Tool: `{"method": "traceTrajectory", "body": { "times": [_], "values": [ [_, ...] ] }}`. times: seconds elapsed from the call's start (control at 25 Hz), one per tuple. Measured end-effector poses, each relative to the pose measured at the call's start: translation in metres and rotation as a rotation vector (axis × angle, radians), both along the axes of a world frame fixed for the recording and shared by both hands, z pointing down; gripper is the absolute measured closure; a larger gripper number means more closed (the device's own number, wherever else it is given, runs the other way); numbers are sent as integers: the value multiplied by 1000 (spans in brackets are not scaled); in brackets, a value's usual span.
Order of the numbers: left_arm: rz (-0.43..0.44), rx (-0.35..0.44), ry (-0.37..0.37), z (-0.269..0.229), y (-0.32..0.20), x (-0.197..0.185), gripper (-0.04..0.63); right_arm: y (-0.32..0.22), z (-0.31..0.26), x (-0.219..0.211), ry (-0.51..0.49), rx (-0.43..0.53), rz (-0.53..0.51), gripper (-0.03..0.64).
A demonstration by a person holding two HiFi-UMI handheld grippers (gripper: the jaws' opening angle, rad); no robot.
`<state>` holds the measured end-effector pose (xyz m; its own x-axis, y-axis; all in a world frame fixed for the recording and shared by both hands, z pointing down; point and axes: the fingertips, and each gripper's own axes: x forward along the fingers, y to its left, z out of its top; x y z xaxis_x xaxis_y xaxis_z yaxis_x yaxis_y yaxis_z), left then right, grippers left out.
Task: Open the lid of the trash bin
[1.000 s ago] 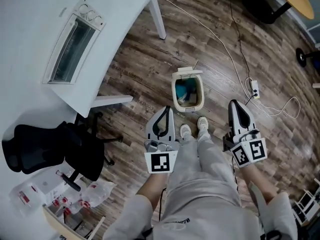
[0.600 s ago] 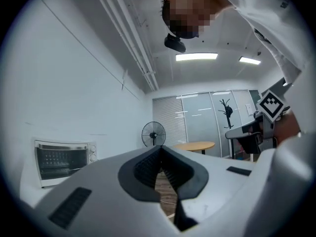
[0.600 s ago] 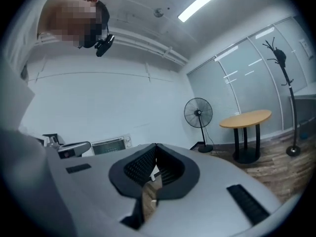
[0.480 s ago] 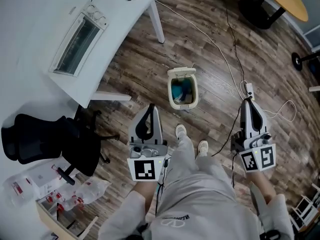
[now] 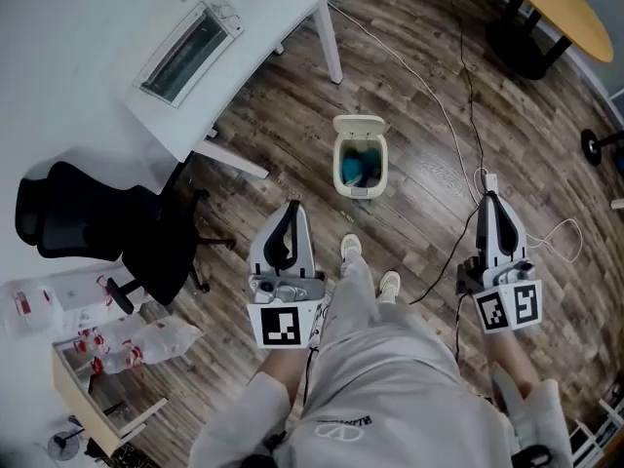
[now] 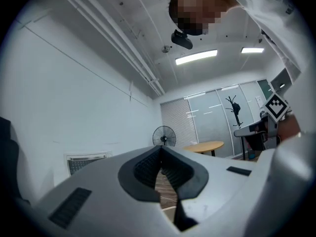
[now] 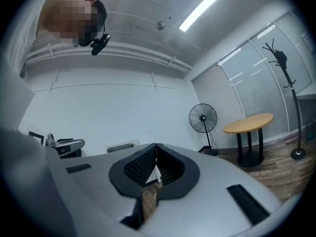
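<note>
Pointing forward beside the person's legs, the left hand-held gripper (image 5: pixel 292 209) has its jaws pressed together at the tips with nothing between them, and the right hand-held gripper (image 5: pixel 491 201) is the same. Beyond the shoes (image 5: pixel 351 248), well apart from both, the trash bin (image 5: pixel 338 164) stands on the wooden floor (image 5: pixel 292 115), its lid (image 5: pixel 359 123) tipped up at the far edge and blue contents showing inside.

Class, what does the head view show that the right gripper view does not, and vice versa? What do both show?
Only the head view: the trash bin, lid open, beyond the person's shoes, and the left gripper. Only the right gripper view: a standing fan and a ceiling light. Both: the right gripper, jaws together, and the round wooden table.
</note>
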<state>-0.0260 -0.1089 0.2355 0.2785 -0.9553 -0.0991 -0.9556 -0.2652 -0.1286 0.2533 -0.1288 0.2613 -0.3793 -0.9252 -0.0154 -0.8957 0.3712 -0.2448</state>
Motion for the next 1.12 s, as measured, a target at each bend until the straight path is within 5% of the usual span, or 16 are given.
{"method": "traceTrajectory", "body": {
  "times": [0.44,1.12],
  "values": [
    [-89,58,-61,-31,87,-5,597,52,5,-6,-45,-22,-81,600],
    [46,113,42,-42,214,-91,597,205,-20,-109,34,36,-5,600]
  ]
}}
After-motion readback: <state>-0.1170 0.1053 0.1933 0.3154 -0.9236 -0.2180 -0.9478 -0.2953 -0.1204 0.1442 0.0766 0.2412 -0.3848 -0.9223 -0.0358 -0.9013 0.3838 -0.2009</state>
